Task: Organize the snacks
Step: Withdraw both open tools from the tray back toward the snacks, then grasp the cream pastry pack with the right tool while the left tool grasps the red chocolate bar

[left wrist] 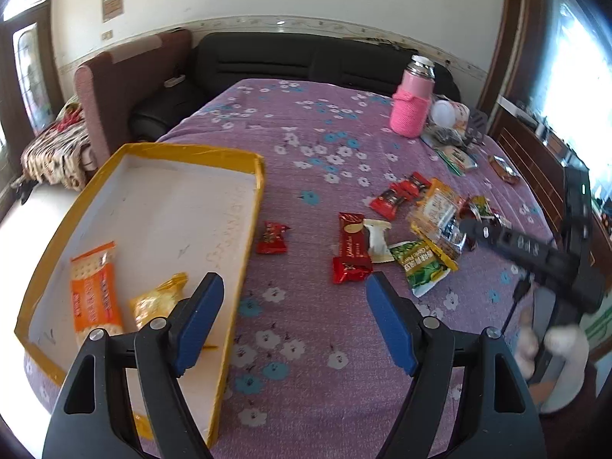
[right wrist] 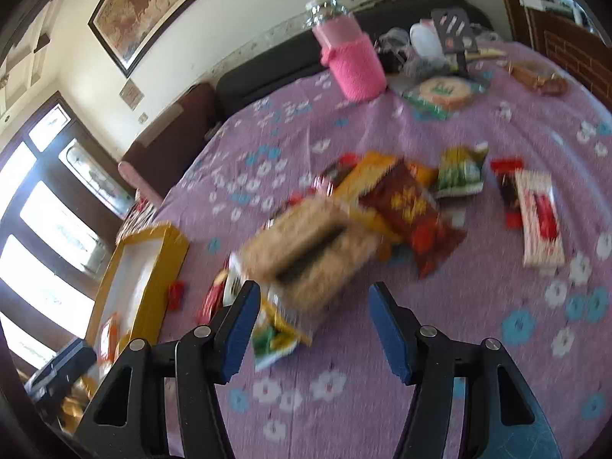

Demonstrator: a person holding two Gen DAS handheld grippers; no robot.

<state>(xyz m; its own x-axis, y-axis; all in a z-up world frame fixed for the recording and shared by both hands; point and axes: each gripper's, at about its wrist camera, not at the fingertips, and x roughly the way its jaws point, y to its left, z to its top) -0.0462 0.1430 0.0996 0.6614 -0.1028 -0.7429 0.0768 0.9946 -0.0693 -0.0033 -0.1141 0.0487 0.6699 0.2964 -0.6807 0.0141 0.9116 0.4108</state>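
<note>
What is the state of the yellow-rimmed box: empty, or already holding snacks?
Partly filled: the yellow-rimmed box holds an orange cracker pack and a yellow packet; the rest of its white floor shows bare.

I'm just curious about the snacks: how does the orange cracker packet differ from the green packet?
The orange cracker packet already lies inside the yellow-rimmed box; the green packet is still out on the purple flowered cloth. The orange one is long, narrow and lies clear of other snacks; the green one is shorter and squarer, with a yellow-edged packet overlapping its corner. Both lie flat, and neither is held by a gripper.
</note>
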